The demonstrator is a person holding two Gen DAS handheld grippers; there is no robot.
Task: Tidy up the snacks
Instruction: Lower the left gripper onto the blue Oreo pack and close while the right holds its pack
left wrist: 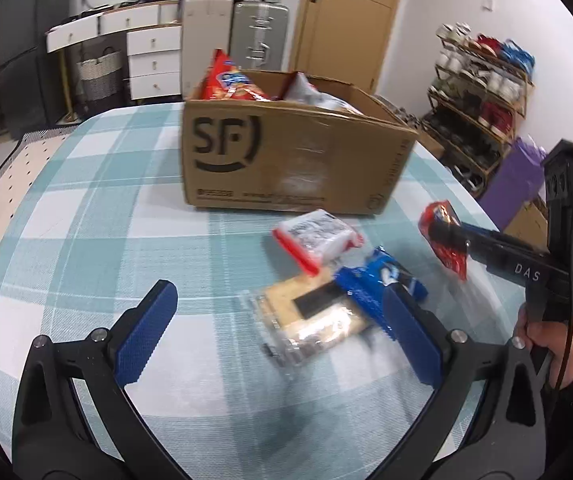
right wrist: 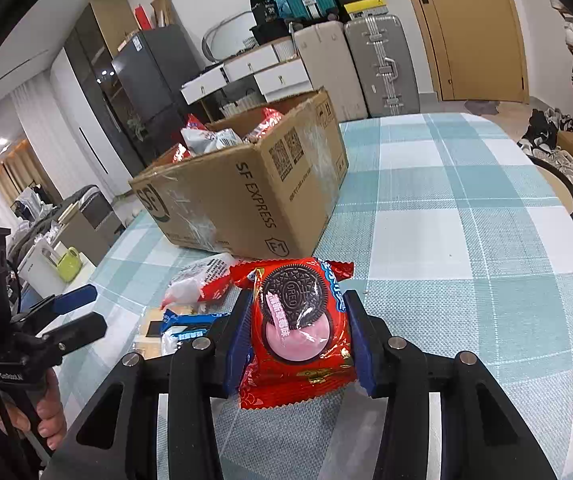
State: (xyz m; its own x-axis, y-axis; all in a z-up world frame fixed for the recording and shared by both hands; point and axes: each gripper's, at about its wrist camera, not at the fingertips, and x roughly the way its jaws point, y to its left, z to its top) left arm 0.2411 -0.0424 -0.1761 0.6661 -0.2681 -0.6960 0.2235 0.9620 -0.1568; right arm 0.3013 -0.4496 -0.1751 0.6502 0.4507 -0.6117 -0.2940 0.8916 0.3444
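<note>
Brown cardboard SF box, mid-tabletop, already held several snack bags. Right gripper clenched a red Oreo packet aloft. Left gripper gaped over 3 loose packets near the front edge.

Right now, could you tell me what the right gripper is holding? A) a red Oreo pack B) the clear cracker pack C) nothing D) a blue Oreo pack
A: the right gripper is shut on the red Oreo pack, lifted above the table.

Wooden door, white drawers, perhaps shoe racks.
</note>
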